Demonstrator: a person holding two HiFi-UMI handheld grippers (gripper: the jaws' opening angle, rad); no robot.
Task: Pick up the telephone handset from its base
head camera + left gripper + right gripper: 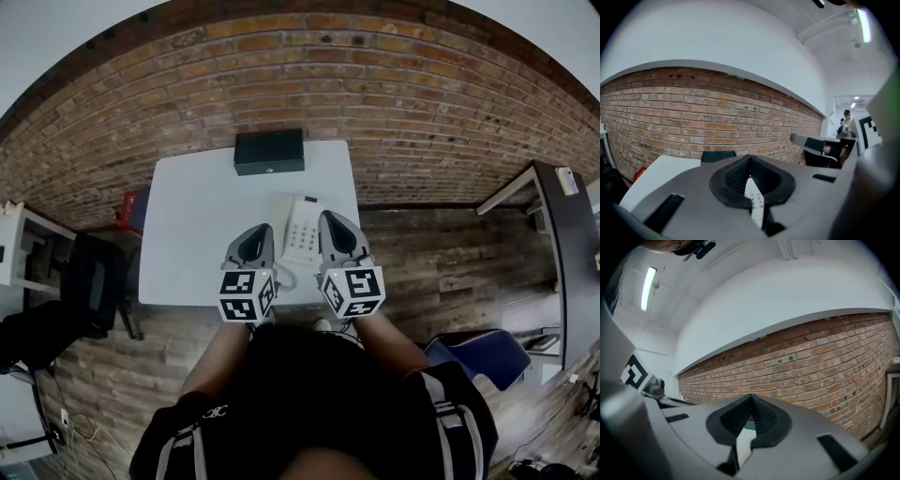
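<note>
Head view: a white table (pixel 206 216) stood against a brick wall (pixel 375 103), with a black box (pixel 269 151) at its far edge. The white telephone (pixel 302 234) sat on the near right part of the table. Its handset (pixel 282 220) lay along the left side of the base, not yet lifted.

We held the left gripper (pixel 258 230) just left of the telephone and the right gripper (pixel 328 217) just right of it. Both pointed toward the wall, so the telephone lay between them. We could not tell whether either one touched it.

Left gripper view: the jaws were together at the tips with nothing clamped. Through the gap below the tips we saw a strip of the telephone's keypad (pixel 755 202). The black box and the wall showed beyond.

Right gripper view: the jaws likewise met at the tips and held nothing. A white surface showed through the gap; we could not tell whether it was the table or the telephone.

Also noted: a wooden floor (pixel 441 272) and a blue chair (pixel 478 361) to the right of the table.
</note>
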